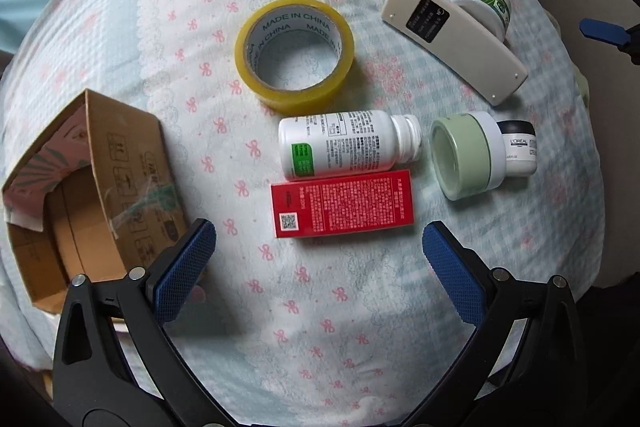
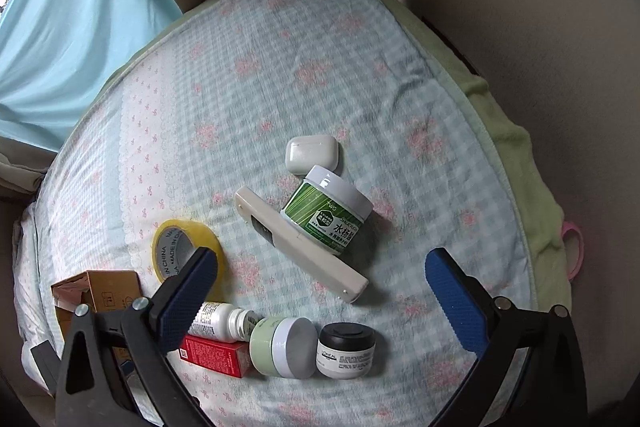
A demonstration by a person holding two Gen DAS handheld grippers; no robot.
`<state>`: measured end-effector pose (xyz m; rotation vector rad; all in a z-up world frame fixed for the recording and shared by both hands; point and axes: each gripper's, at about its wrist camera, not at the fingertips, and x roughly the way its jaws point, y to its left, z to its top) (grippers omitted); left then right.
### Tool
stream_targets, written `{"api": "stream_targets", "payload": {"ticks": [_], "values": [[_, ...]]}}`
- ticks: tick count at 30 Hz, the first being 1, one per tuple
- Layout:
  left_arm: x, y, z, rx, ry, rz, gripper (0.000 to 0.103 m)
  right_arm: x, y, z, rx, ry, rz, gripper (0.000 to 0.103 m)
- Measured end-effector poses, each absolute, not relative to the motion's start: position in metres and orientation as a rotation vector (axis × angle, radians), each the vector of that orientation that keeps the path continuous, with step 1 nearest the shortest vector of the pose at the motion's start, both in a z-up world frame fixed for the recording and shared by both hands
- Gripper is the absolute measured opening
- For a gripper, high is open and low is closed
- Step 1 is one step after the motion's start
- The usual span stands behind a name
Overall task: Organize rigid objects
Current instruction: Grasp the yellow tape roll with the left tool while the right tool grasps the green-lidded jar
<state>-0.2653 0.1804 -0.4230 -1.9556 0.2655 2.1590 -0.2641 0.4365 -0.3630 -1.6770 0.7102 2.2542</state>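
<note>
Left wrist view: left gripper (image 1: 318, 247) is seen wide open, empty, above the red box (image 1: 343, 203). White bottle (image 1: 344, 143) is laid touching it. Cardboard box (image 1: 86, 183) is partly blocked by a finger. Right gripper (image 2: 320, 281) is held wide open, empty; tape roll (image 2: 188, 255) and bottle are half hidden. Remote (image 2: 300, 245) leans against green-label jar (image 2: 330, 213).
</note>
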Motion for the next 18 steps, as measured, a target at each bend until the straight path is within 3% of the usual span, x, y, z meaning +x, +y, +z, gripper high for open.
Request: {"api": "stream_targets", "payload": {"ticks": [5, 18], "values": [[-0.295, 0.189, -0.438, -1.910, 0.411, 2.137, 0.102, -0.276, 0.450, -0.392, -1.679, 0.828, 2.187, 0.103], [-0.380, 0.194, -0.486, -2.008, 0.294, 2.127, 0.102, -0.305, 0.466, -0.433, -1.668, 0.972, 2.109, 0.103]]}}
